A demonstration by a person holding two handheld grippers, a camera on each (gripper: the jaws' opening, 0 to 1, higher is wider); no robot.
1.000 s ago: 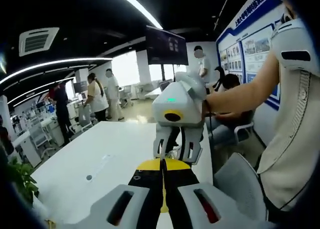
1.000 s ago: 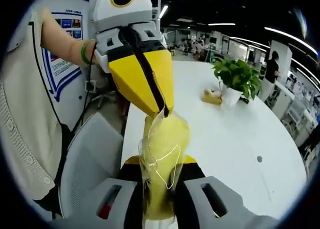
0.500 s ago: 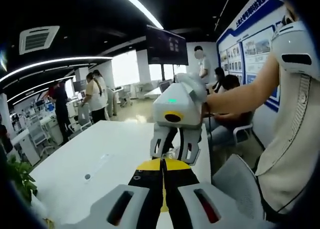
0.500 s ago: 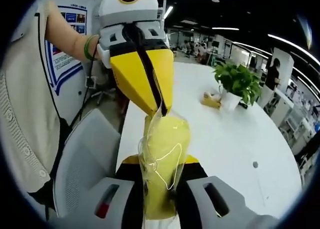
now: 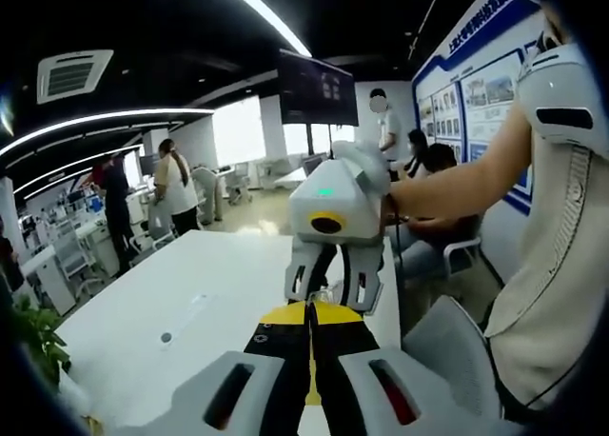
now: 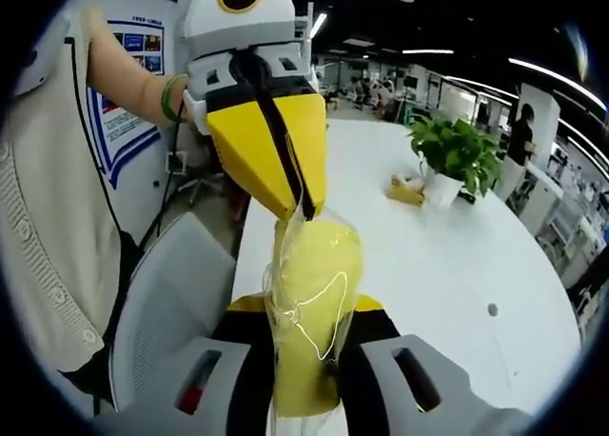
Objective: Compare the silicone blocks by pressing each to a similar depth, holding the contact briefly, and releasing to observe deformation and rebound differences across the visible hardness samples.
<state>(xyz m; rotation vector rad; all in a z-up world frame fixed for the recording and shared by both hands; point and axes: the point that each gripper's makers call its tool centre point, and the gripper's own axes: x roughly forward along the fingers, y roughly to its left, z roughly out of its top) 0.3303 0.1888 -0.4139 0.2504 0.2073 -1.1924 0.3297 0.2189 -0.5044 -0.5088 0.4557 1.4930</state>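
White tabletop [image 5: 190,303] stretches ahead of both grippers in an open office with long ceiling light strips, a dark wall screen [image 5: 317,87] and blue-bordered posters on the wall.

In the right gripper view, the right gripper [image 6: 304,360] rises from the bottom with its yellow-and-black jaws closed around a yellow silicone block [image 6: 314,293] sealed in a clear plastic bag [image 6: 303,228]. The block stands up between the jaws, and its rounded top pokes out above them. The left gripper [image 6: 303,210] comes down from above, its yellow jaws pressed together at their tips and pinching the upper edge of the clear bag just above the block. A bare arm with a green wristband [image 6: 169,97] leads to that gripper, and a cream knitted top shows beside it. Beyond the right gripper and off to its right, a potted green plant [image 6: 457,155] stands on the tabletop, with a small yellowish object just beside the pot that is too small to identify. A grey chair [image 6: 171,312] sits at the table's near edge, below the left gripper.

In the left gripper view, the left gripper's [image 5: 309,341] own jaws meet in a thin line, closed, with a sliver of yellow between them. Straight ahead, the right gripper's white body [image 5: 333,208] faces the camera. Several people [image 5: 176,184] stand in the background beyond the tabletop.
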